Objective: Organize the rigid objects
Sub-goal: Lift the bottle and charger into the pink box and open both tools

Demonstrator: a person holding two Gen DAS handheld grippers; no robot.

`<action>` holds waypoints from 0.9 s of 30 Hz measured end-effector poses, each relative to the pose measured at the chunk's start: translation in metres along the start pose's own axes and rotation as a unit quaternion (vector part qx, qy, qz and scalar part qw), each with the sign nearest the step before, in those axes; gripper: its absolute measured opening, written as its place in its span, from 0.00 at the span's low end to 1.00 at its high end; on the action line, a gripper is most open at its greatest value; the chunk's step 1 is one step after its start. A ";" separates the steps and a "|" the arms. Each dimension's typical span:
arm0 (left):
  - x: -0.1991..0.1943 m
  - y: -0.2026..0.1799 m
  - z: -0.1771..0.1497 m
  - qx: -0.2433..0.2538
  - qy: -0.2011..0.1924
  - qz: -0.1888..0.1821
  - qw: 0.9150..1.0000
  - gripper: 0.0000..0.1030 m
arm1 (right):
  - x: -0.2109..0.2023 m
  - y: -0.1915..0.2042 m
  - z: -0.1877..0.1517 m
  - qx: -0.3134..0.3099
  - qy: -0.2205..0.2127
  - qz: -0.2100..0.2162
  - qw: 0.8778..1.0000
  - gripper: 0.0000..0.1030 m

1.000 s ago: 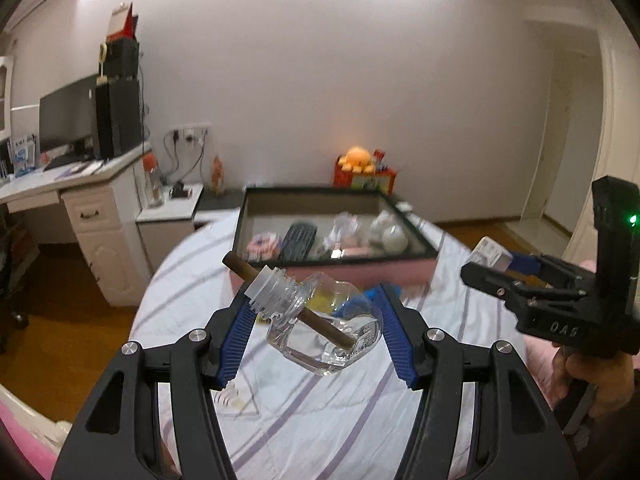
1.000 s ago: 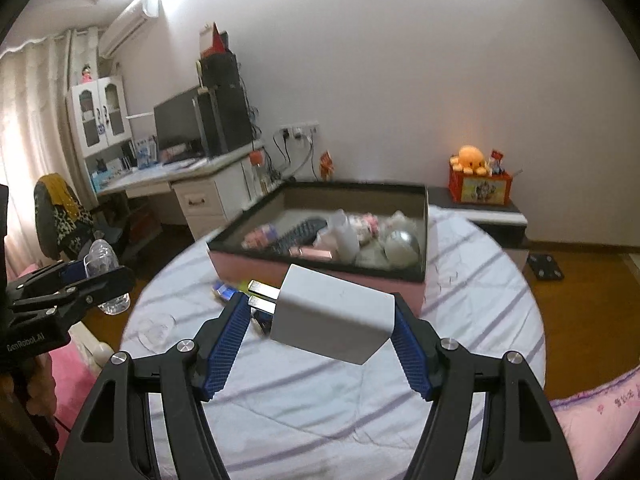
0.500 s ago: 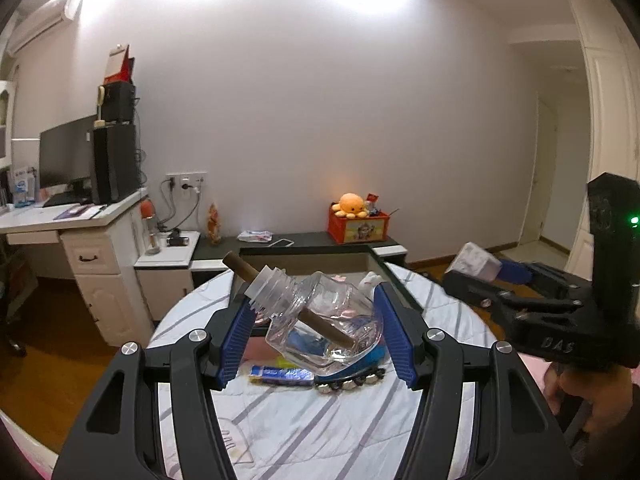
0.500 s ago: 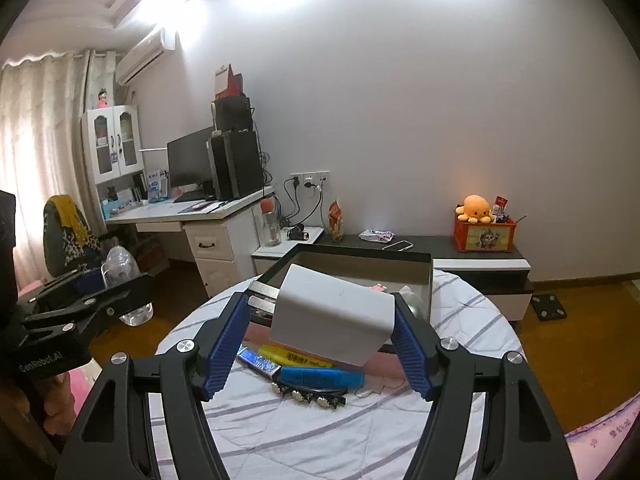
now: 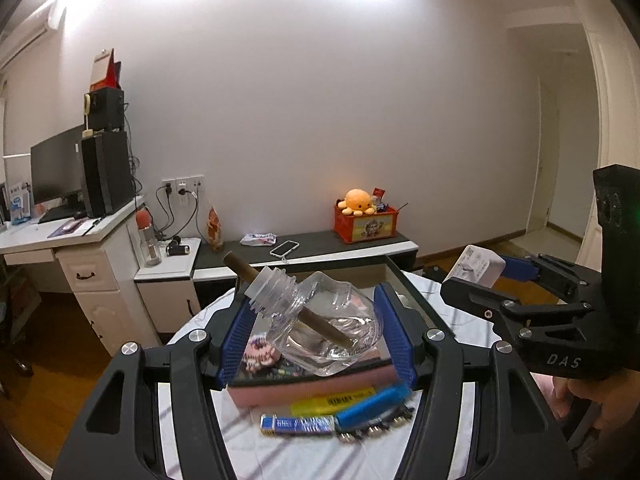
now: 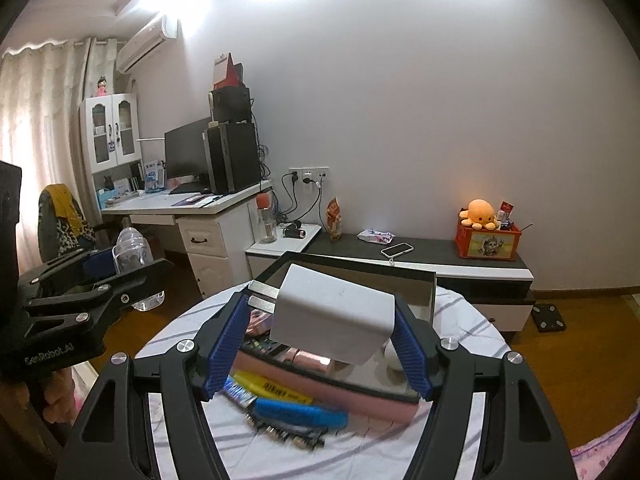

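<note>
My left gripper (image 5: 316,334) is shut on a clear glass bottle (image 5: 320,324) that lies tilted between the blue pads, with a brown stick (image 5: 280,296) poking out of its neck. It hangs above the near end of the pink box (image 5: 312,388) with black inner walls. My right gripper (image 6: 320,344) is shut on a white plug adapter (image 6: 332,320) with metal prongs pointing left. In the left wrist view the right gripper (image 5: 476,280) shows at the right with the adapter (image 5: 478,266). In the right wrist view the left gripper (image 6: 120,270) shows at the left with the bottle (image 6: 132,252).
On the striped cloth of the round table (image 6: 360,452), in front of the box, lie a yellow marker (image 5: 332,400), a blue marker (image 5: 372,404), a blue lighter (image 5: 296,424) and a dark connector strip (image 6: 288,434). Beyond are a white desk (image 6: 208,220) and a low dark cabinet (image 6: 420,256).
Both grippers have risen and tilted up, still holding the bottle and the adapter. The box has slid lower in view and the items in front of it have come into sight.
</note>
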State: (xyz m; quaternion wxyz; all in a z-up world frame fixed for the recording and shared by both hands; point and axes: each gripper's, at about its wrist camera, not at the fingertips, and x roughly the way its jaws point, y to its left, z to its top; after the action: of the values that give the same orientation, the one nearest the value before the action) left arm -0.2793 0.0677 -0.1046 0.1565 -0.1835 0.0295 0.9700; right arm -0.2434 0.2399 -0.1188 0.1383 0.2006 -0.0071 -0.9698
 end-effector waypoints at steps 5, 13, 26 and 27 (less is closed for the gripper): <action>0.047 0.010 0.008 0.003 0.026 0.002 1.000 0.59 | 0.037 -0.014 0.009 -0.008 0.019 -0.002 1.000 0.68; 0.124 0.024 -0.002 -0.013 0.084 0.012 0.996 0.59 | 0.101 -0.031 0.009 -0.020 0.070 -0.003 0.997 0.68; 0.178 0.014 -0.039 -0.007 0.142 0.003 0.990 0.60 | 0.147 -0.058 -0.020 -0.009 0.137 -0.027 0.990 0.68; 0.179 0.015 -0.039 -0.007 0.142 0.003 0.990 0.60 | 0.148 -0.060 -0.021 -0.006 0.139 -0.025 0.990 0.68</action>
State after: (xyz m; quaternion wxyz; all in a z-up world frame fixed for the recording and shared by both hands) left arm -0.4284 0.1014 -0.2060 0.1463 -0.3206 0.0453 0.9348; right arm -0.3816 0.2580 -0.1994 0.1148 0.3324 0.0226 -0.9358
